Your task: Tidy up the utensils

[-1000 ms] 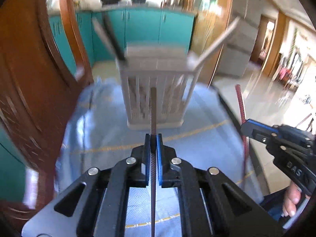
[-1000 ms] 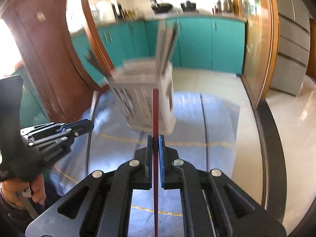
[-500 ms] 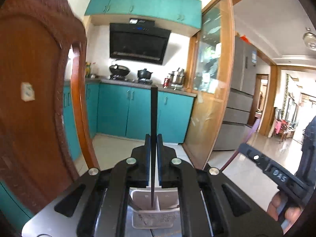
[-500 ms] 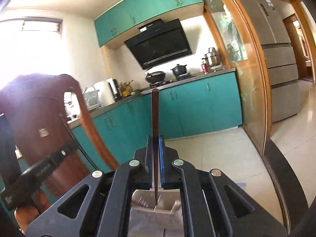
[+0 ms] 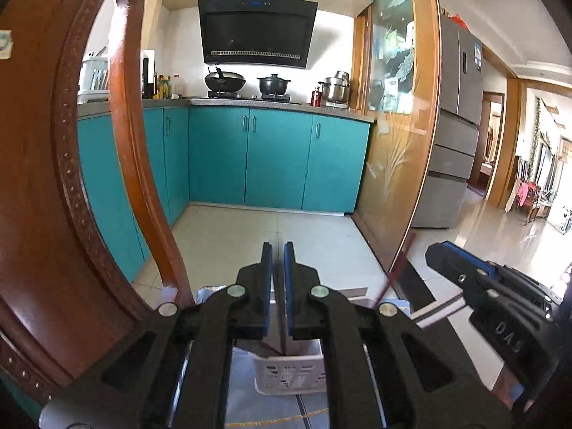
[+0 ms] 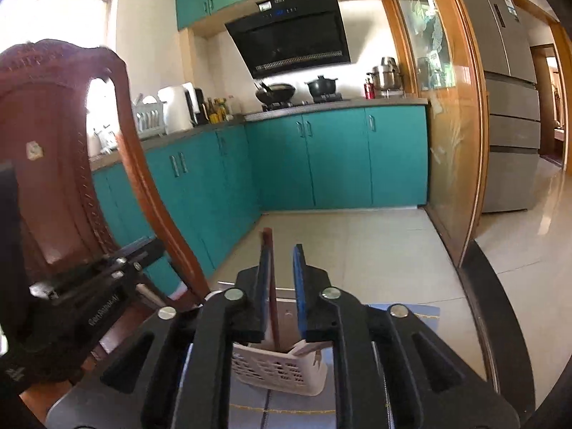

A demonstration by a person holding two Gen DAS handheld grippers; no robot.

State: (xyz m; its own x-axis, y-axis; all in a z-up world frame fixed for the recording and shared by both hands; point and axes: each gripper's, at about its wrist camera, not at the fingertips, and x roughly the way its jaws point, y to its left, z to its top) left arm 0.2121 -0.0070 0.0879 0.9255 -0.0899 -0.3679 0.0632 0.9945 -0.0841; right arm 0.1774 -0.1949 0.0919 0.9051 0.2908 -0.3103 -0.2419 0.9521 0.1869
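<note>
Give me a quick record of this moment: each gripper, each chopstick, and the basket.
left gripper: jaws nearly together above the basket; grip unclear
dark chopstick: in the left gripper's gap, pointing down into the basket
right gripper: open
red chopstick: between the open jaws, lower end in the basket
basket: white, slotted, on blue cloth

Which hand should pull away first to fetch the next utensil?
Left, probably. The left gripper stands slightly open above the white basket, no stick showing above its fingers. The right gripper is open too, but the red chopstick leans on one finger, its end down in the basket.
</note>
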